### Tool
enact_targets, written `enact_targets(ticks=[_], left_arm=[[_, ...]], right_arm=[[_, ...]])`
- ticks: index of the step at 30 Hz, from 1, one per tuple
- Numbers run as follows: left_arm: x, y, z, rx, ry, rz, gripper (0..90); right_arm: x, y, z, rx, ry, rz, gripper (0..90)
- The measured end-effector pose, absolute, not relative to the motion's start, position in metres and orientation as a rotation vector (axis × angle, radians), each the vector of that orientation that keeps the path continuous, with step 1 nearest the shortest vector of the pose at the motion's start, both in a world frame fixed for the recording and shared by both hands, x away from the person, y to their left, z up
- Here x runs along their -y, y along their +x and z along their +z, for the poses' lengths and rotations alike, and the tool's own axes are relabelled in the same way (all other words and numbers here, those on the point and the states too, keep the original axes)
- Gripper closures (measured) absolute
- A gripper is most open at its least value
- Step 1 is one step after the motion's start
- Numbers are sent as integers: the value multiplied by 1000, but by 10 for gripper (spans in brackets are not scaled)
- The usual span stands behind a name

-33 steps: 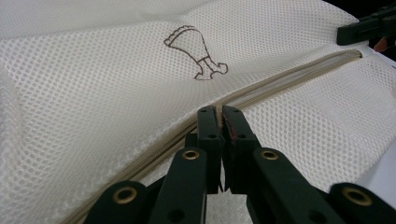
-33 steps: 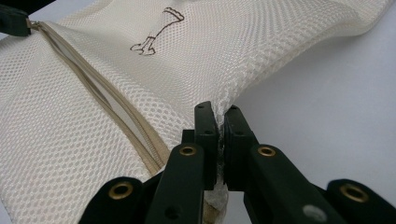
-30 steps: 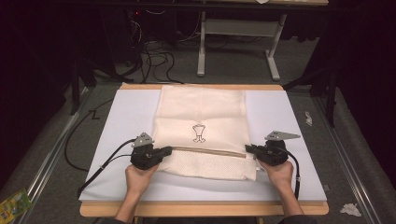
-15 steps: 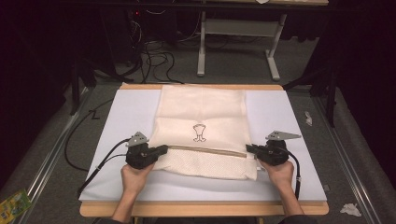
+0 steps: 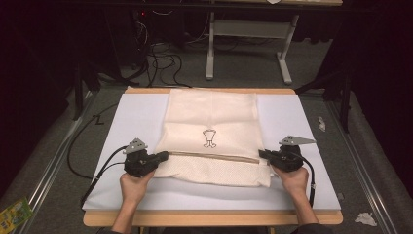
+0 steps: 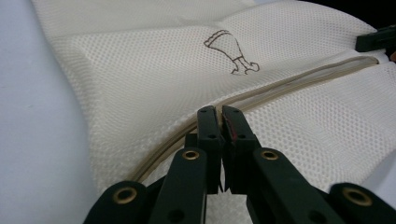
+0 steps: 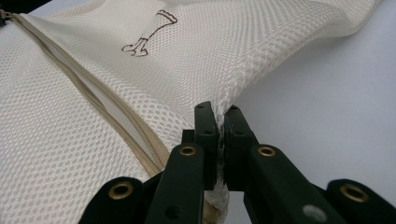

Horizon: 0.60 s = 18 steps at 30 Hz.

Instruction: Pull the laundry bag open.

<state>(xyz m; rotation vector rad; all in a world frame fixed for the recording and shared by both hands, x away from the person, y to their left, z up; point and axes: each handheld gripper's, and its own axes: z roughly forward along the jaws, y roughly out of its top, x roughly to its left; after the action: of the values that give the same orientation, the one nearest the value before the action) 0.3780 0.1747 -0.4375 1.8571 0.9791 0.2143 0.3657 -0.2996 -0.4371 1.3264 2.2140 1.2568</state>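
Observation:
A cream mesh bag [image 5: 212, 117] lies flat on the white mat [image 5: 129, 122], with a tan zipper [image 5: 214, 157] running across it below a small drawn figure [image 5: 209, 138]. My left gripper [image 5: 164, 155] is shut on the bag's left edge at the zipper's end; in the left gripper view its jaws [image 6: 219, 113] pinch the mesh [image 6: 154, 60] beside the zipper [image 6: 289, 86]. My right gripper [image 5: 262, 154] is shut on the bag's right edge, where mesh [image 7: 70, 140] bunches between its closed jaws [image 7: 217, 112]. The zipper is pulled straight between the two.
The mat covers a wooden table [image 5: 209, 218] with bare white margins left and right of the bag. Cables [image 5: 97, 170] trail off the left side. Crumpled paper [image 5: 364, 218] and a green packet [image 5: 14, 214] lie on the floor.
My left gripper has slid a little to the left with the bag's edge in it, drawing the zipper line tighter. The right gripper has stayed put.

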Motion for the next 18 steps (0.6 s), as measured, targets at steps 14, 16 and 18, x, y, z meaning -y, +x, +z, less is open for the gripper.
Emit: enact_targets(ticks=[14,16,18], left_arm=[[-183,379,-437,-996,1843,227,870],[-185,379,-438,-1005,1838,219,871],[-188,379,-438,-1014,1841,220,871]], right_arm=[[303,368,-434,-2196,1325,1249,878],[307,368,-435,-2187,1341,1261,878],[310,368,-434,-2179,1351,1257,878]])
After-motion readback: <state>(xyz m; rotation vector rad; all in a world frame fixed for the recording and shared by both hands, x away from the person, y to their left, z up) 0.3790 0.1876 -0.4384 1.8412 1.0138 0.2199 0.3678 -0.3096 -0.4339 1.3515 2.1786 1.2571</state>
